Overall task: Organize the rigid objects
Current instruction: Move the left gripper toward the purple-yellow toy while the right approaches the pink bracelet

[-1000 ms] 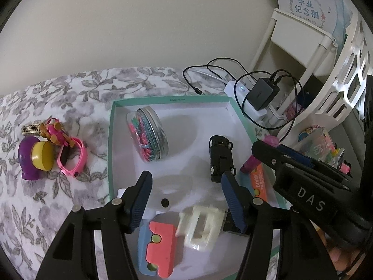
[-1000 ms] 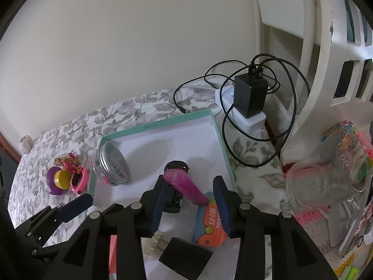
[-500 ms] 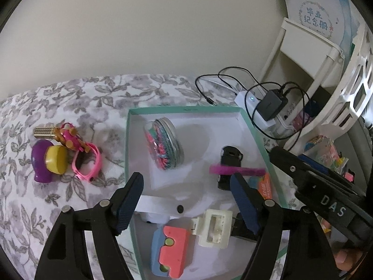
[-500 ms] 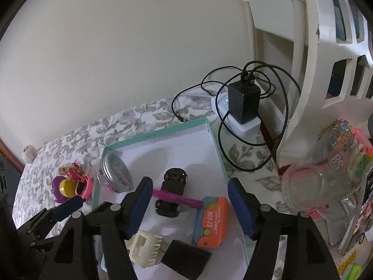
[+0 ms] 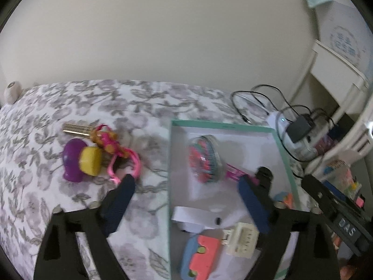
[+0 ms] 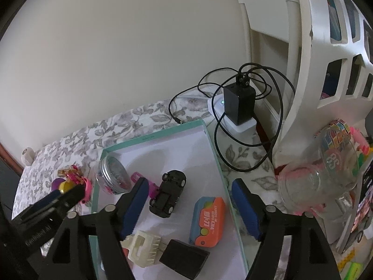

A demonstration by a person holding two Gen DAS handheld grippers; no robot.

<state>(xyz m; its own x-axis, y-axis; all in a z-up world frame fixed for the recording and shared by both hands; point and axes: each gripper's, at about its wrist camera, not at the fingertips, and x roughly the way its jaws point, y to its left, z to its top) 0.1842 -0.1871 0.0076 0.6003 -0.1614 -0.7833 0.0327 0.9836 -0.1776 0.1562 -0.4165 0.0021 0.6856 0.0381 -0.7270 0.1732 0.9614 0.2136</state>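
Observation:
A teal-rimmed white tray (image 5: pixel 283 154) (image 6: pixel 153 136) holds a jar of colourful bits (image 5: pixel 205 161) (image 6: pixel 113 175), a pink tube (image 5: pixel 235 171) (image 6: pixel 152 187), a black toy car (image 6: pixel 169 192), an orange case (image 6: pixel 207 219), a cream clip (image 5: pixel 242 239) (image 6: pixel 143 248), a black block (image 6: pixel 184 257) and a coral-and-blue case (image 5: pixel 200 255). On the cloth left of the tray lie a purple-and-yellow toy (image 5: pixel 80 159), a pink bracelet (image 5: pixel 126 163) and a gold comb (image 5: pixel 75 128). My left gripper (image 5: pixel 186 206) is open and empty. My right gripper (image 6: pixel 190 206) is open and empty above the tray.
A white power strip with a black charger (image 6: pixel 239 106) and loose black cables (image 6: pixel 275 121) lies behind the tray. A white slatted rack (image 6: pixel 331 53) stands at the right. A clear glass mug (image 6: pixel 319 182) and small colourful items sit at the right.
My right gripper has opened and let go of the pink tube, which now lies in the tray by the jar and car. My left gripper has swung left toward the toys on the cloth.

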